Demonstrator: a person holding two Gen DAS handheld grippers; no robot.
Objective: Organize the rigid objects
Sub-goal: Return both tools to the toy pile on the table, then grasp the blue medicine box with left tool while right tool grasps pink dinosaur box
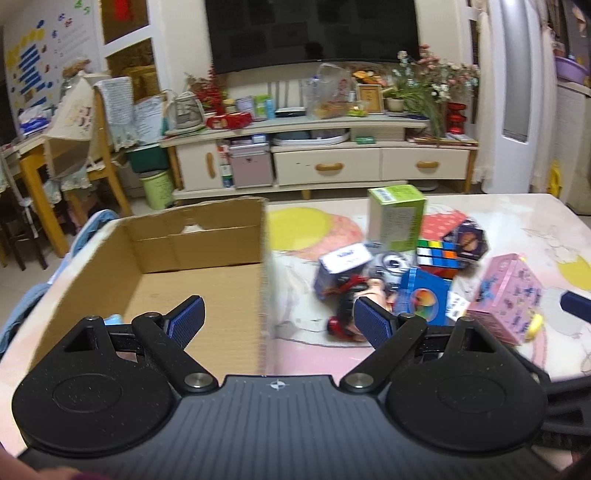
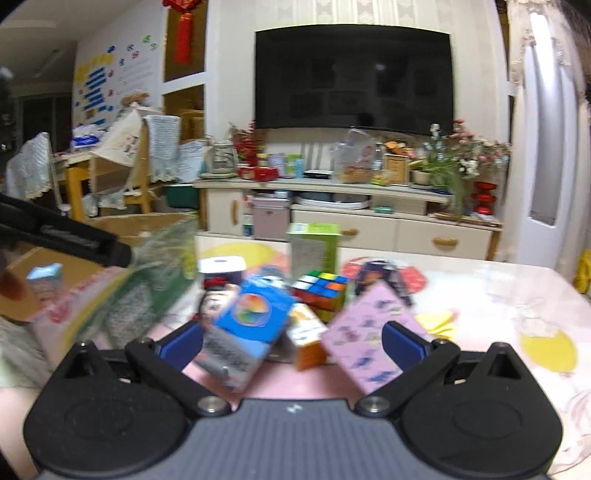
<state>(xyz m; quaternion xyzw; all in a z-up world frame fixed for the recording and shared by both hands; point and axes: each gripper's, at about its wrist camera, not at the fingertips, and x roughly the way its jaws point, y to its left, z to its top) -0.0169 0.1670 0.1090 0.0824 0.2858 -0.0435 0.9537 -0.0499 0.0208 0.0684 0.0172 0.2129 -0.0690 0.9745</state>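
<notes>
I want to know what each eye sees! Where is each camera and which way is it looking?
Left wrist: sits on the left gripper, open, looking over the cardboard box towards the TV.
Right wrist: sits on the right gripper, open, looking over the toy pile; the blue box is closest.
Both show: the cube, green box, pink box, TV.

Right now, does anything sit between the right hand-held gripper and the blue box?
Nothing visible does. The right hand-held gripper is open, and the blue box lies just ahead by its left finger. An orange box and a pink box crowd its right side.
</notes>
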